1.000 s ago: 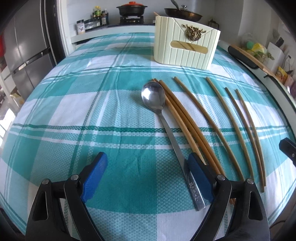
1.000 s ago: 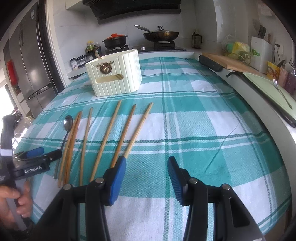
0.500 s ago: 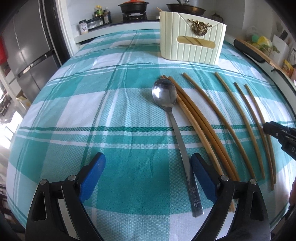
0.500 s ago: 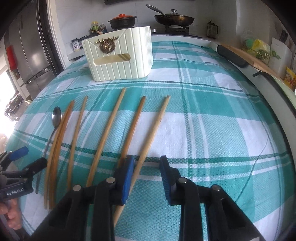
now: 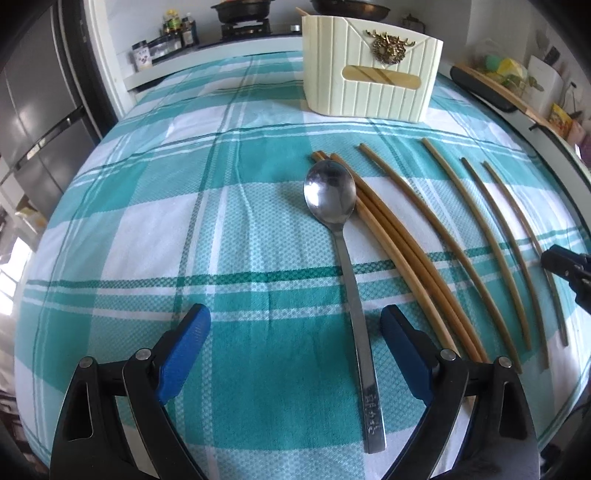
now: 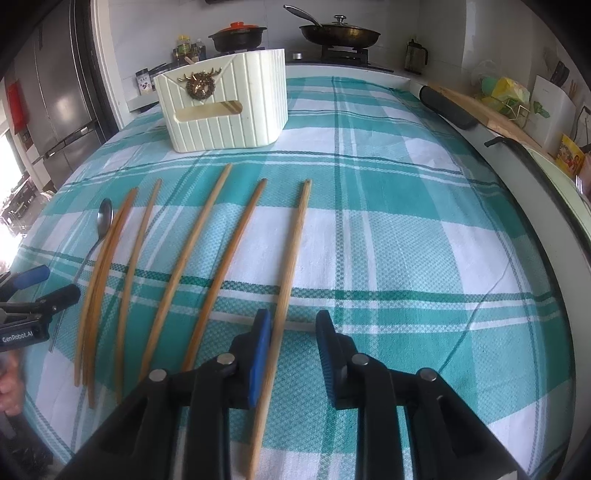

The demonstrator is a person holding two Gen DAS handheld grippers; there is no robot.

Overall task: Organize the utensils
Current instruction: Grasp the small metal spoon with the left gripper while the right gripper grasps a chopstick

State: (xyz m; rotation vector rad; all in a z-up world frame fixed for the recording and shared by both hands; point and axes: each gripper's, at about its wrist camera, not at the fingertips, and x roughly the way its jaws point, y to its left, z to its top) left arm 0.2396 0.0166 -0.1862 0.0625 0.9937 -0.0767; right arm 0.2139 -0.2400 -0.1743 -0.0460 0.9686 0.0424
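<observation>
A steel spoon (image 5: 338,236) lies on the teal plaid cloth with several wooden chopsticks (image 5: 399,254) in a row to its right. My left gripper (image 5: 295,328) is open wide and low over the cloth, the spoon's handle passing between its fingers near the right one. My right gripper (image 6: 291,332) is open but narrowed around the rightmost chopstick (image 6: 291,258), which runs between the fingers against the left pad. A cream ribbed utensil holder (image 6: 221,107) with a gold deer emblem stands behind the row; it also shows in the left wrist view (image 5: 369,70).
A stove with a black pot (image 6: 236,33) and a frying pan (image 6: 340,35) stands behind the table. A fridge (image 6: 55,92) is at the left. A cutting board (image 6: 491,114) and packets line the counter on the right.
My right gripper moved forward and down over the rightmost chopstick and its fingers narrowed around it. My left gripper shifted left, so the spoon handle now lies between its fingers.
</observation>
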